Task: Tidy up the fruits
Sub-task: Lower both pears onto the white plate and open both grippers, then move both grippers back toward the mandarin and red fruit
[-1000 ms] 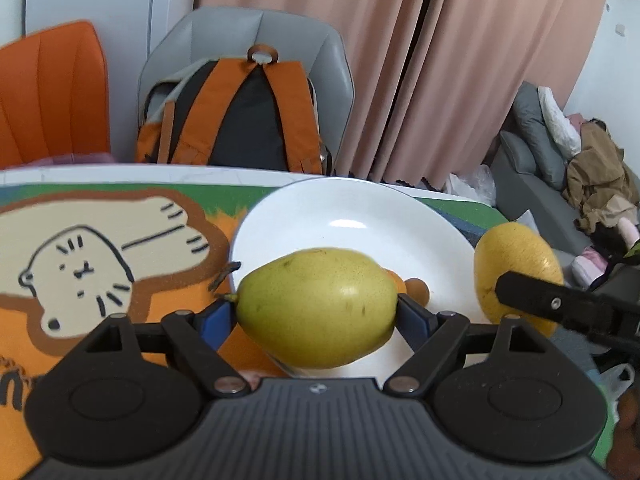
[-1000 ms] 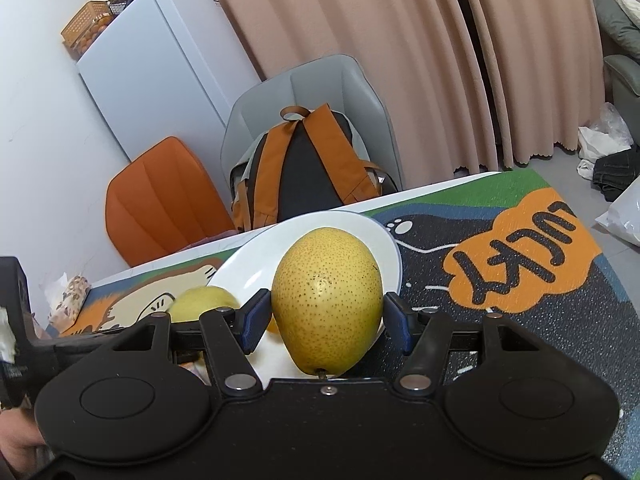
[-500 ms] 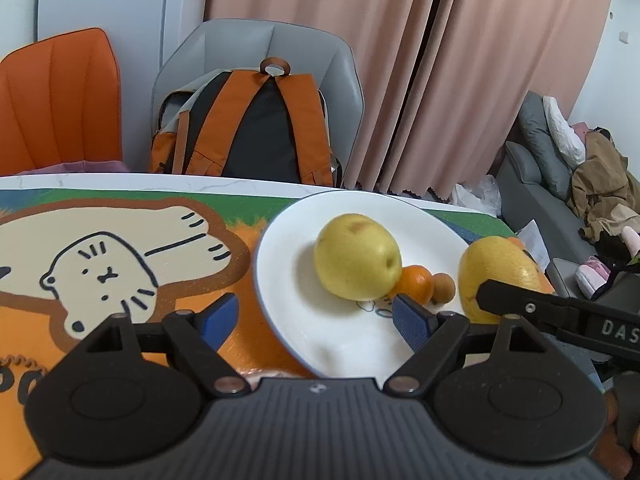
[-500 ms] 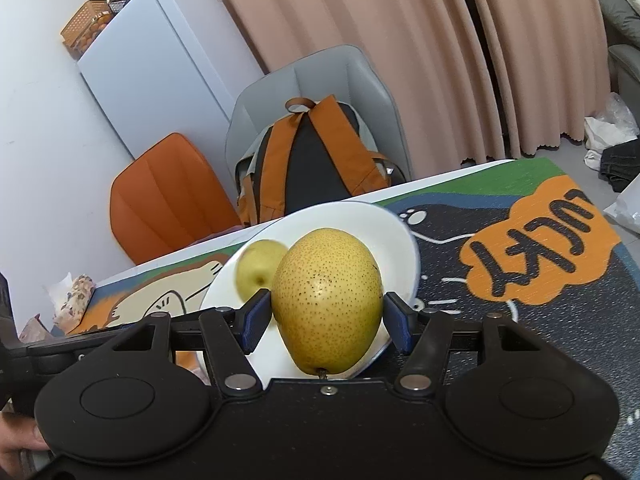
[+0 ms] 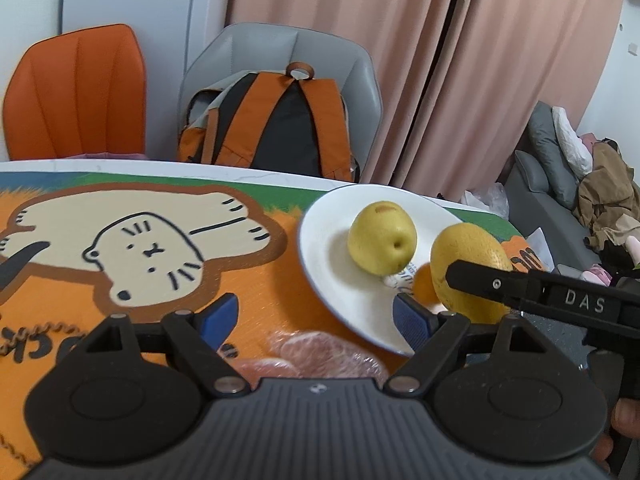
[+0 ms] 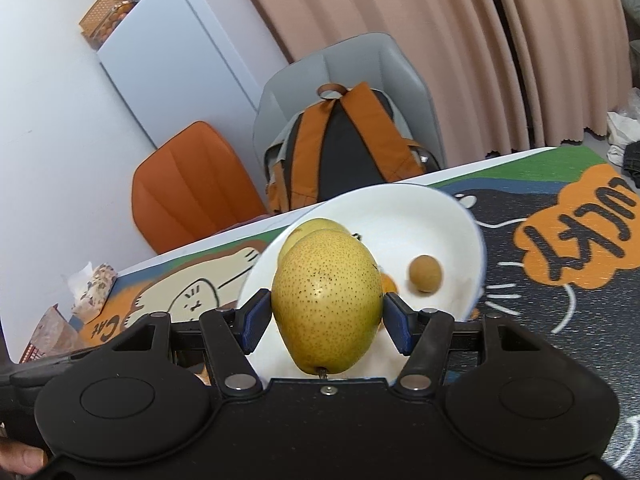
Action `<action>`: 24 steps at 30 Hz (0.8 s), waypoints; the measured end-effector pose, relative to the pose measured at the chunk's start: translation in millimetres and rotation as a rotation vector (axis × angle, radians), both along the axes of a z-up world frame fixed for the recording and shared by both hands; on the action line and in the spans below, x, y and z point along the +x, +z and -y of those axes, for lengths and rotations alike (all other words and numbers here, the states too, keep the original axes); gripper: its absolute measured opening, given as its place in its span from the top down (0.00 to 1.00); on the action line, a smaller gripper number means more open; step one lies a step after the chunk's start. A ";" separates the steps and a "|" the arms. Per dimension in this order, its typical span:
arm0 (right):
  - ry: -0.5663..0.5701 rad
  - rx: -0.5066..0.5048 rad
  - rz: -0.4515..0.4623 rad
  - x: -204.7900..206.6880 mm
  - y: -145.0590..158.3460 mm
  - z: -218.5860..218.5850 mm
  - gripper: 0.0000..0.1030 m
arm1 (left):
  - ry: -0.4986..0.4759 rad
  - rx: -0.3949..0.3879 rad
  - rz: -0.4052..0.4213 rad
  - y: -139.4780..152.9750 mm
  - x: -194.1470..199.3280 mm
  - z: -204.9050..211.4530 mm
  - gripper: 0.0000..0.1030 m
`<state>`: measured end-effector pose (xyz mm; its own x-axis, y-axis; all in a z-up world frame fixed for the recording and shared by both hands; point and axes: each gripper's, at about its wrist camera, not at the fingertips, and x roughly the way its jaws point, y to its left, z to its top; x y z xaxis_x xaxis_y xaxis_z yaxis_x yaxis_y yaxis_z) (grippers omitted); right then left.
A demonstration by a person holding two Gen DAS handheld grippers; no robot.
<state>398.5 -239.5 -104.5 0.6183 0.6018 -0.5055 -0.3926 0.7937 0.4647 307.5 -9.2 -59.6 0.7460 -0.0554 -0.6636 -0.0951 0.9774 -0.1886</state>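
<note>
Over white plate [image 6: 448, 216]: speckled pear [image 6: 326, 300] btwn right tool [image 6: 326, 320] pads.

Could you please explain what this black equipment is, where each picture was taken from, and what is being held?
No robot is involved: a person holds a black two-finger gripper in each hand, each carrying a camera that looks forward along its fingers. The left gripper is open and empty, above the orange cartoon-cat mat. Ahead, the white round plate holds a yellow-green pear. In its own view, the right gripper is shut on a speckled yellow pear in front of the plate, where a small round brown fruit and a partly hidden orange fruit lie.
</note>
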 end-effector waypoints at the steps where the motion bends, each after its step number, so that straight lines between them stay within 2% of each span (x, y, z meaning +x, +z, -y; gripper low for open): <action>1: 0.006 0.000 0.001 -0.6 0.5 -2.7 0.44 | 0.004 -0.001 -0.001 -0.2 -2.2 -1.7 0.19; 7: 0.012 0.002 -0.034 2.4 -5.0 -16.5 0.44 | 0.035 -0.002 -0.009 -1.3 -12.6 -14.3 0.19; 10: -0.029 -0.043 -0.065 3.7 -11.4 -19.1 0.43 | 0.049 -0.008 -0.018 -2.4 -17.3 -19.9 0.19; 14: -0.022 0.009 -0.033 -4.8 -6.3 -10.6 0.42 | 0.060 -0.012 -0.025 -3.3 -21.2 -25.3 0.19; 17: -0.015 0.004 0.001 -11.4 4.8 -9.4 0.42 | 0.064 -0.020 -0.030 -3.1 -23.5 -25.4 0.19; 24: 0.004 0.007 -0.002 -20.7 9.0 -7.4 0.42 | 0.059 -0.020 -0.017 2.1 -34.5 -20.8 0.18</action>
<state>377.8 -232.1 -95.6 0.6152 0.6077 -0.5023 -0.3945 0.7889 0.4712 273.0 11.6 -57.5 0.7370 -0.0245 -0.6754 -0.1562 0.9661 -0.2056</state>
